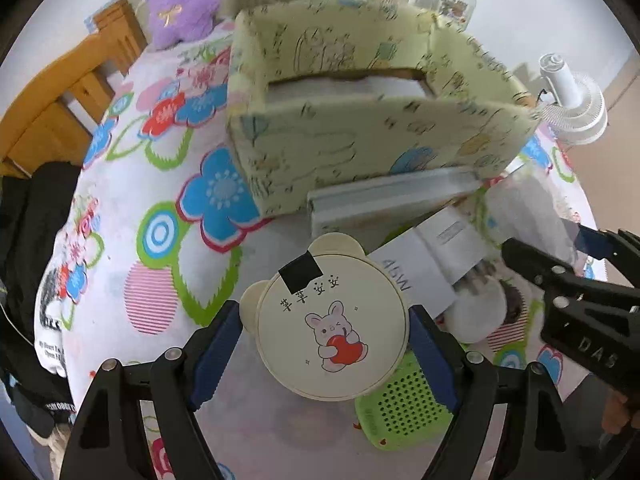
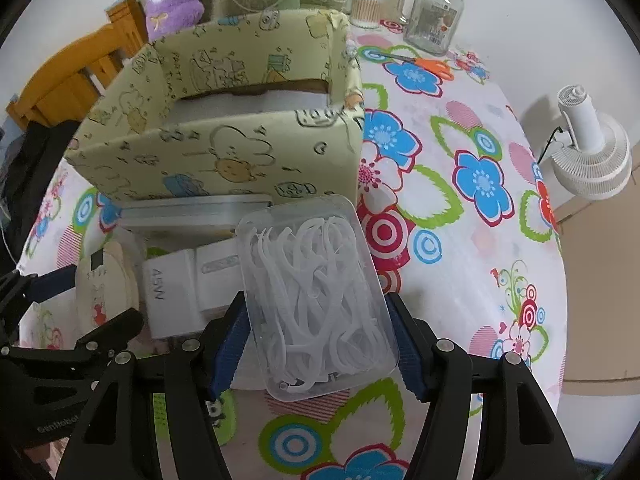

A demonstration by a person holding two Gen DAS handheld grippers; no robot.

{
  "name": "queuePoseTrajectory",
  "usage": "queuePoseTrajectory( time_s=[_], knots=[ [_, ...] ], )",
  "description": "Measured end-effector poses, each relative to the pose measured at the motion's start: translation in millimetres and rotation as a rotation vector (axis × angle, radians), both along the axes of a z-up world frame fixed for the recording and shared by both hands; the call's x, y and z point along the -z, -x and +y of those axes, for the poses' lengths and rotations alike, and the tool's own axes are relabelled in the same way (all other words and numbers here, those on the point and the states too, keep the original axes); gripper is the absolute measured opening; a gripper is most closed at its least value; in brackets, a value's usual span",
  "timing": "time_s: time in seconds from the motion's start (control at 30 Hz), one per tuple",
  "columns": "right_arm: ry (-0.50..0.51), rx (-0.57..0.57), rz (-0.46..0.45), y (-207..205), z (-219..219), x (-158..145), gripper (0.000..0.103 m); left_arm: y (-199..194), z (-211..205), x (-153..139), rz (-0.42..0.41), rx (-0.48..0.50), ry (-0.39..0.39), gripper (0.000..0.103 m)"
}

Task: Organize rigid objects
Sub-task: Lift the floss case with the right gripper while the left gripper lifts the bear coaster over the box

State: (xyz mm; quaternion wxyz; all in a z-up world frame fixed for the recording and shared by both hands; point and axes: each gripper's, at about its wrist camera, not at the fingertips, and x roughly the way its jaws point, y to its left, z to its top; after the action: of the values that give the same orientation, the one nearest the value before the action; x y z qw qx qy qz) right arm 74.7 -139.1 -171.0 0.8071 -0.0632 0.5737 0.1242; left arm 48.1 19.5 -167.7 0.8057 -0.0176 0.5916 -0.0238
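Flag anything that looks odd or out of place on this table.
Black tape patch covers part of the round bunny lid held in the left claw. Orange scissors lie loose beside the glass jar. Nothing spilled or broken.

Clear glossy plastic box (image 2: 320,300); matt cream round case (image 1: 332,328); printed cloth tablecloth (image 2: 460,200).

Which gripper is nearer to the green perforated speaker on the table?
Left. The left gripper, shut on the round cream case, hangs right above the green speaker. The right gripper, shut on the clear floss-pick box, is off to the speaker's right.
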Motion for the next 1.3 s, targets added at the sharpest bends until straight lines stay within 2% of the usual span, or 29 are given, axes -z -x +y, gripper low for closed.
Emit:
queuePoseTrajectory(
  time_s=[0.33, 0.7, 1.3],
  knots=[
    [-0.042, -0.002, -0.014, 2, 3, -26, 0.068, 0, -6, -35, -0.044, 0.012, -0.031, 0.084],
    [-0.053, 0.007, -0.079, 3, -2, -61, 0.068, 1, -13, -71, -0.105, 0.008, -0.038, 0.084],
    [-0.098, 0.009, -0.155, 0, -18, -111, 0.068, 7, -23, -121, -0.177, -0.067, -0.049, 0.084]
  ],
)
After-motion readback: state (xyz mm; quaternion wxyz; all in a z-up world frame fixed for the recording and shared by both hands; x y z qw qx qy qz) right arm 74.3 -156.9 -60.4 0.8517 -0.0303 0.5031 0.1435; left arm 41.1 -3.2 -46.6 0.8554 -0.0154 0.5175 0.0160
